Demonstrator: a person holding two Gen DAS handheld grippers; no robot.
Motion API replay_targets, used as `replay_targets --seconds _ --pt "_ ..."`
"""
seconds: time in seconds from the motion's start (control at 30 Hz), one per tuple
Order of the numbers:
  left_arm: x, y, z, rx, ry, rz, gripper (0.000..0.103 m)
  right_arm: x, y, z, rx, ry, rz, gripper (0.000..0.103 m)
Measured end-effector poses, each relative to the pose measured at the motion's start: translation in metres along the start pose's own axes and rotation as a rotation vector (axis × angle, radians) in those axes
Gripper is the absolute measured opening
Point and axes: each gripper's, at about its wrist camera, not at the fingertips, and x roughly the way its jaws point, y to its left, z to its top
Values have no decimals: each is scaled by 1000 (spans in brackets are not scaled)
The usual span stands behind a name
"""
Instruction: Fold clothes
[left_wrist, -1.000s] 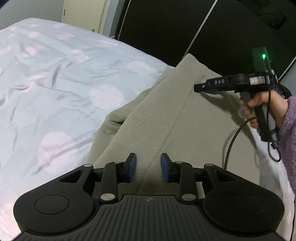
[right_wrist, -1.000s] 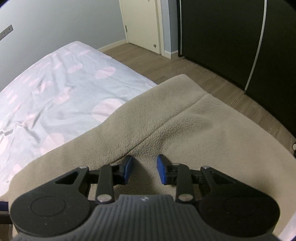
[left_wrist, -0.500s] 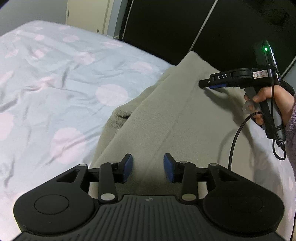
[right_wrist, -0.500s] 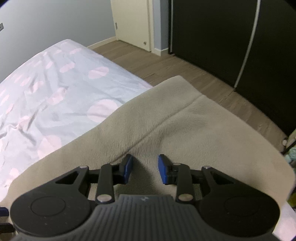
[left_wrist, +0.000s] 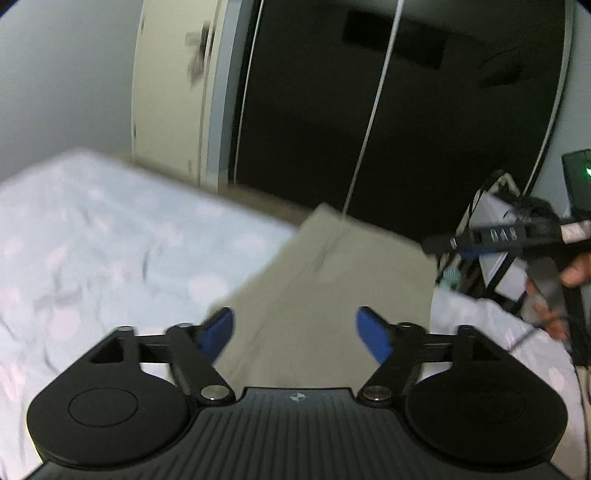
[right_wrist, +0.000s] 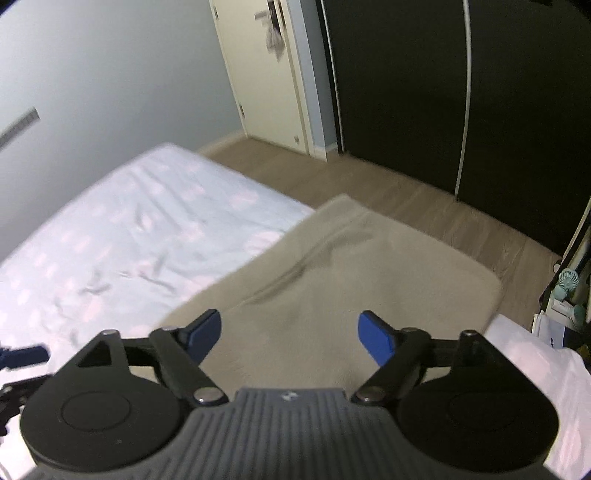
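Fingers of the left gripper stand wide apart and are opening further, their blue pads at about eight and four o'clock of the view's lower half, with nothing pinched between them; the beige fleece garment lies below and beyond, not touched by either pad. The right gripper shows the same: fingers spread and opening, empty, hanging over the near part of the fleece. Judging by this, both have let go so the cloth can settle flat where it was laid, and the open spread leaves them ready for a fresh hold on another edge. The garment itself rests on the bed, toward the right side of the spotted pale-blue sheet, lying as a broad, mostly smooth panel with a seam or crease running from about seven o'clock up to one o'clock; its far corner reaches the mattress edge nearest the wooden floor. That flat, squared lie suggests a fold partly made, though how many folds are done cannot be told. At three o'clock in the left view, the person's hand grips the handle of the other tool, blurred. Farther off stand a cream door and dark wardrobe panels.
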Motion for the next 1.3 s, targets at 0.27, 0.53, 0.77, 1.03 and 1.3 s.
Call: replay_targets --seconds 0.27,0.53,0.77,1.03,1.3 --pt "-74 -59 4 73 -179 75 77 -144 30 -47 -19 -237 -135 101" --pt "-92 -80 -30 4 -159 124 77 -196 34 -95 -19 -227 -81 101" --pt "-81 -85 -69 -47 -53 199 77 -183 17 -131 -7 -130 -48 101" --pt "-71 -108 -93 -37 31 215 77 -174 -4 -157 -7 -127 -24 101" --pt "-76 -124 -97 -36 40 248 77 -179 -11 -163 -28 -161 15 101"
